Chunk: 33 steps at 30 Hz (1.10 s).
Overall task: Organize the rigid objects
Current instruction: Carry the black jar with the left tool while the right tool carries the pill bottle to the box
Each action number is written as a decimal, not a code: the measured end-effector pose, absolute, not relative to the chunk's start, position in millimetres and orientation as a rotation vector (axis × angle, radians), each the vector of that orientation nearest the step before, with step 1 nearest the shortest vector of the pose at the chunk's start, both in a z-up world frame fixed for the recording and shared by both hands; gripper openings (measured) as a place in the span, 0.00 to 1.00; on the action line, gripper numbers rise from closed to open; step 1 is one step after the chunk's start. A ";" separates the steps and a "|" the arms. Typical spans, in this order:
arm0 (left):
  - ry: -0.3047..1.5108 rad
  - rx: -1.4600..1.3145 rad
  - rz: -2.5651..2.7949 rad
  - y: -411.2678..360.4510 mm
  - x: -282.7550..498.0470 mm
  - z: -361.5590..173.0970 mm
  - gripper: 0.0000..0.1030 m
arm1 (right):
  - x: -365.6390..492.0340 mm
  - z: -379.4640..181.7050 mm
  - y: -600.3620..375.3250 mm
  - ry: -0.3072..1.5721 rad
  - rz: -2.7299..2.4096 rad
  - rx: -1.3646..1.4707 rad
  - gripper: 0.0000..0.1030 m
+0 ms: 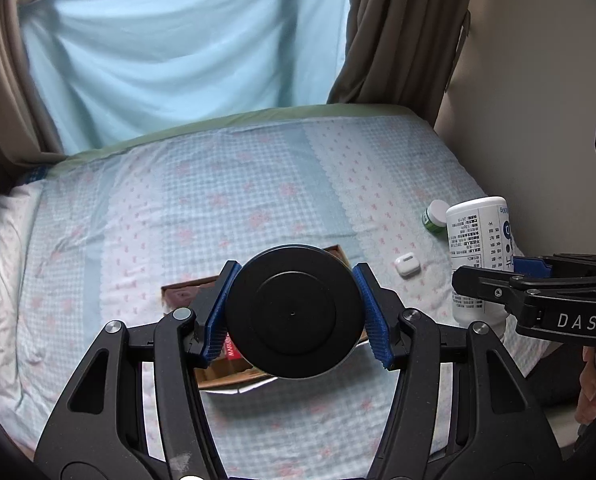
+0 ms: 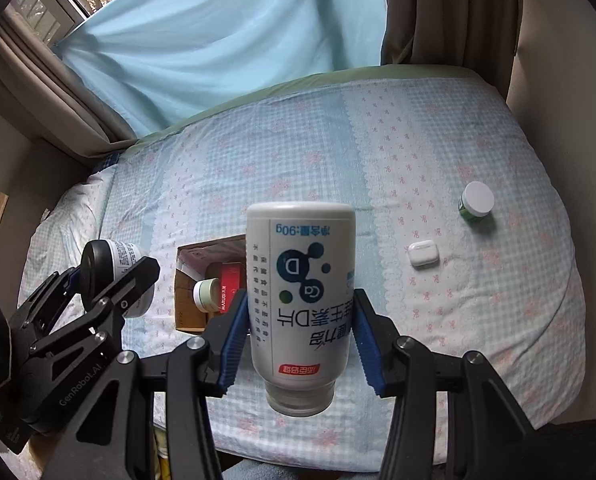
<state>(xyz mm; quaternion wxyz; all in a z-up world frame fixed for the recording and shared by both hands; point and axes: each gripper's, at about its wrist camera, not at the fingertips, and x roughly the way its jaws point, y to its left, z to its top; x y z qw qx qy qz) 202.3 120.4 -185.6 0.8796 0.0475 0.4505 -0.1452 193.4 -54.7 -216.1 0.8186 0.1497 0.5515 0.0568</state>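
My left gripper point(image 1: 294, 310) is shut on a black-lidded jar point(image 1: 294, 310), lid facing the camera, held above the open cardboard box point(image 1: 186, 290). From the right wrist view that jar point(image 2: 106, 260) shows a white printed label. My right gripper point(image 2: 299, 328) is shut on a white supplement bottle point(image 2: 299, 292), held upside down in the air with its cap toward the camera. The bottle point(image 1: 475, 248) also shows at the right of the left wrist view. The box point(image 2: 190, 304) holds a small white-lidded jar point(image 2: 206, 294) and a red packet point(image 2: 230, 288).
On the checked bedspread point(image 2: 437, 160) lie a white earbud case point(image 2: 421, 254) and a green jar with a white lid point(image 2: 475, 202), both right of the box. Curtains and a blue sheet hang behind the bed. A wall runs along the right. A person's hand point(image 1: 589, 392) shows at the lower right.
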 end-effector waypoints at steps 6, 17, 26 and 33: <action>0.986 0.092 -0.318 157.9 227.1 -204.7 0.52 | 211.9 -237.0 -17.6 1.226 0.094 0.328 0.45; 1.126 0.099 -0.306 172.1 283.2 -274.6 0.52 | 255.2 -301.1 2.7 1.349 0.099 0.337 0.45; 1.313 0.134 -0.316 153.2 331.6 -368.5 0.52 | 302.9 -387.3 -3.2 1.522 0.109 0.318 0.45; 1.462 0.199 -0.304 144.9 338.2 -440.4 0.52 | 329.8 -443.1 -3.0 1.651 0.127 0.289 0.45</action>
